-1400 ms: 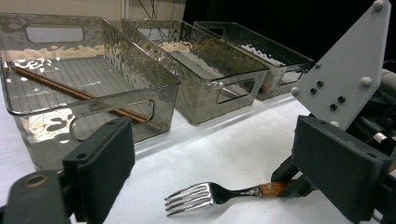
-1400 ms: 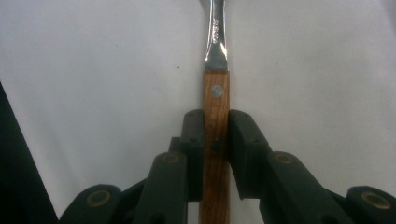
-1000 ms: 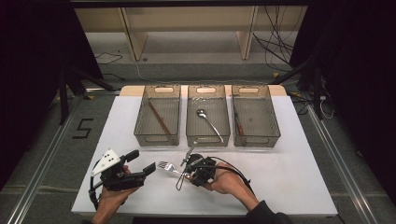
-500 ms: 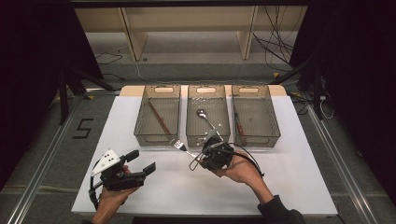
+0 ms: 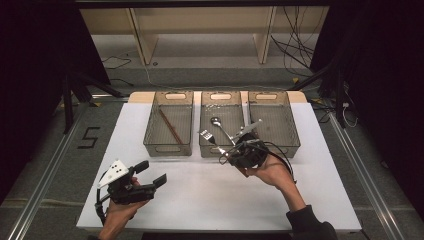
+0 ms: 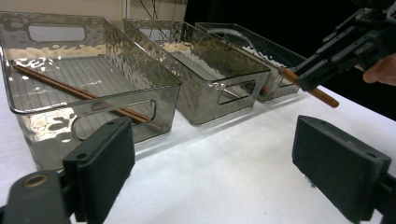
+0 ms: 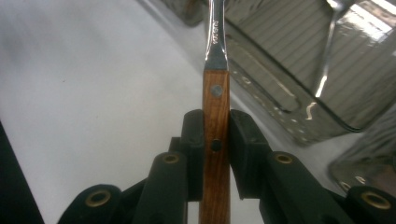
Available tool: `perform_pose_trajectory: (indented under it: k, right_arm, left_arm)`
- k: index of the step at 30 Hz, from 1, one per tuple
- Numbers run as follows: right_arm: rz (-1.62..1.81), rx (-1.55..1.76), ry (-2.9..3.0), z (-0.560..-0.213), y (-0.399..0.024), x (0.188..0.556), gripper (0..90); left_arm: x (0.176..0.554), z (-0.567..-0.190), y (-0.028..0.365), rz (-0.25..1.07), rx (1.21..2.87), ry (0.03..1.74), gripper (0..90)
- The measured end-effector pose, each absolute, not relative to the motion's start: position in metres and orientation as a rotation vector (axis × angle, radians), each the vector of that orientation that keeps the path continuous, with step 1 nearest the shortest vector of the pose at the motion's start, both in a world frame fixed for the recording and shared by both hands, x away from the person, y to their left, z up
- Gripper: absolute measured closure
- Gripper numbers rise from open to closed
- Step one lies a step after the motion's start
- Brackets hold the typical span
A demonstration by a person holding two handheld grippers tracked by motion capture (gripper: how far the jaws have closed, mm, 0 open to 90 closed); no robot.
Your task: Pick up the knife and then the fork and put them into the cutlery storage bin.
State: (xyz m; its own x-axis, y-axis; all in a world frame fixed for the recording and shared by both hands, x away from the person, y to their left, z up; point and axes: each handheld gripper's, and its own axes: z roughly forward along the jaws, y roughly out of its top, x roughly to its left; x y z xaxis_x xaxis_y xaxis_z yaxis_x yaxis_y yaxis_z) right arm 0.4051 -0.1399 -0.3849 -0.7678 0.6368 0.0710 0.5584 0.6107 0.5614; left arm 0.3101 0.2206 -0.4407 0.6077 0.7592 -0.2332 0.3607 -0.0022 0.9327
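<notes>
My right gripper (image 5: pixel 232 151) is shut on the wooden handle of a fork (image 5: pixel 206 134), held above the near wall of the middle bin (image 5: pixel 221 96). The tines point left and away. In the right gripper view both pads clamp the fork's handle (image 7: pixel 215 116) and its metal neck runs up past the bin. The left gripper (image 5: pixel 151 173) rests at the table's front left, open, with nothing between its fingers (image 6: pixel 100 161). In the left gripper view the right gripper (image 6: pixel 345 42) hangs at the upper right with the fork's handle end (image 6: pixel 310 88) sticking out.
Three clear bins stand in a row at the back of the white table (image 5: pixel 200 200). The left bin (image 5: pixel 167 96) holds brown chopsticks (image 5: pixel 171 127). A spoon (image 5: pixel 217 122) lies in the middle bin. The right bin (image 5: pixel 280 117) is beside my right hand.
My right hand has carried the fork up and away from the table's front, toward the middle bin. The left gripper has stayed where it was.
</notes>
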Motion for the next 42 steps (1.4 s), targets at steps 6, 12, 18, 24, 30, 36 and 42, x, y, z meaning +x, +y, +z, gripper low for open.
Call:
perform_pose_trajectory:
  k: [6,12,18,24,30,36,42]
  right_arm:
    - [0.902,1.054,2.65,-0.38,-0.155,0.412,77.3]
    - [0.919,1.095,2.612,-0.377,-0.165,0.418,77.2]
    - [0.931,1.135,2.574,-0.372,-0.175,0.425,77.2]
    - [0.937,1.182,2.528,-0.367,-0.187,0.434,77.2]
    - [0.94,1.222,2.497,-0.364,-0.197,0.441,77.2]
    - [0.942,1.259,2.47,-0.363,-0.204,0.449,77.2]
    - [0.942,1.3,2.434,-0.36,-0.213,0.459,77.2]
  left_arm:
    - [0.31,-0.441,0.221,0.405,1.606,0.955,12.8]
    - [0.31,-0.441,0.221,0.404,1.607,0.954,12.8]
    - [0.31,-0.441,0.221,0.404,1.607,0.955,12.8]
    - [0.31,-0.441,0.22,0.404,1.608,0.954,12.8]
    - [0.31,-0.441,0.22,0.403,1.607,0.954,12.8]
    - [0.31,-0.441,0.22,0.403,1.606,0.955,12.8]
    - [0.31,-0.441,0.22,0.402,1.606,0.954,12.8]
